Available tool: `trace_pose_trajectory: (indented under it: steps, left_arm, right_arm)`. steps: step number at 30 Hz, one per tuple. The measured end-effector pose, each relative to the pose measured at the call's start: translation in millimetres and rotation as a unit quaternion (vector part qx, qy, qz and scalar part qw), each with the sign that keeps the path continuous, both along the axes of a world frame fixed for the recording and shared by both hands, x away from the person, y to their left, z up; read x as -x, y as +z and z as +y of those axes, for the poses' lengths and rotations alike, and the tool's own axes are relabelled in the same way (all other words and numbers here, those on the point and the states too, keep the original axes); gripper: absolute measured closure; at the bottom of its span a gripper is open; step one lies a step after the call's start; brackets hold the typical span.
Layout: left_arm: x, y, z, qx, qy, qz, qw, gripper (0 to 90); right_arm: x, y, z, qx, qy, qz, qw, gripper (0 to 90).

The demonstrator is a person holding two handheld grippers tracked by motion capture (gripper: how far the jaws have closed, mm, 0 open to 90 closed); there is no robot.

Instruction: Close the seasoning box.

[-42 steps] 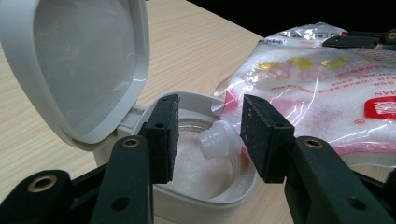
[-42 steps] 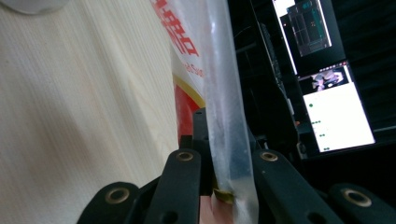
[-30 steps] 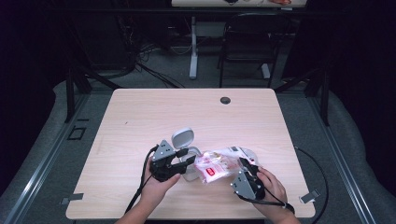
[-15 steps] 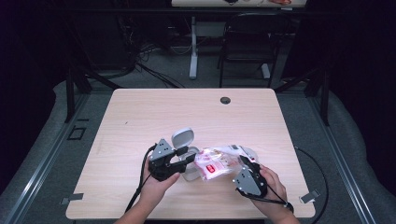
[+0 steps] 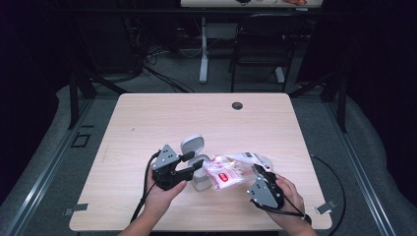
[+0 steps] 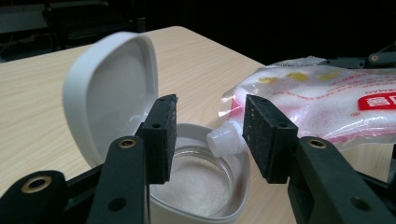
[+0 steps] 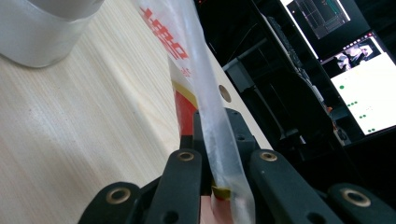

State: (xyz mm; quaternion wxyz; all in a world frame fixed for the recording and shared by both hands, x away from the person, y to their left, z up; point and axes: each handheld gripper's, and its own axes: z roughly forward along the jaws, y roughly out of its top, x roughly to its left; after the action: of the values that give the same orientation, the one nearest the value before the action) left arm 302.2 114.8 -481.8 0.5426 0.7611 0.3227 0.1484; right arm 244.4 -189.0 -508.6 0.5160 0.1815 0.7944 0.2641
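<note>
Left gripper view: white spout of clear refill pouch between the two black pads, not touched by either, gap on both sides. Left gripper jaws just been opening a bit, now wide apart, holding nothing. Spout tip right above open white container, w/ white grains inside. Hinged lid standing up behind left jaw.

Right gripper view: right gripper clamped tight on flat sealed edge of pouch, film squeezed between the jaws. Pouch w/ red print, rising up and away from jaws. Rounded white side of container at top left, on wood table.

High view: pouch lying tilted btw. the two grippers, near front edge of table, right of center. Left gripper at spout end, beside container w/ lid open. Right gripper at the other end of pouch. Small dark hole far back in tabletop.
</note>
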Motion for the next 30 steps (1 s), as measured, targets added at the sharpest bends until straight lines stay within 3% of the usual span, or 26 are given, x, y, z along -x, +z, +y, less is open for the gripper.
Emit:
trace_pose_trajectory:
  steps: [6,12,21,30]
  left_arm:
    - [-1.2,5.7,8.4,0.014,0.016,-0.008,0.9998,55.1]
    - [-4.5,3.2,11.4,0.004,0.017,-0.002,0.9998,55.4]
    - [-5.9,-4.3,1.8,-0.007,0.01,0.006,0.9999,56.7]
    - [-9.0,-1.4,-10.2,-0.002,-0.001,0.005,1.0,57.0]
  right_arm:
    - [1.0,4.8,-4.3,-0.026,-0.001,0.01,0.9996,85.5]
    - [1.2,7.5,-7.9,-0.05,-0.002,0.018,0.9986,85.6]
    - [0.9,14.9,-10.5,-0.096,0.006,0.032,0.9948,85.6]
    - [1.3,17.2,-9.4,-0.118,0.016,0.043,0.992,85.7]
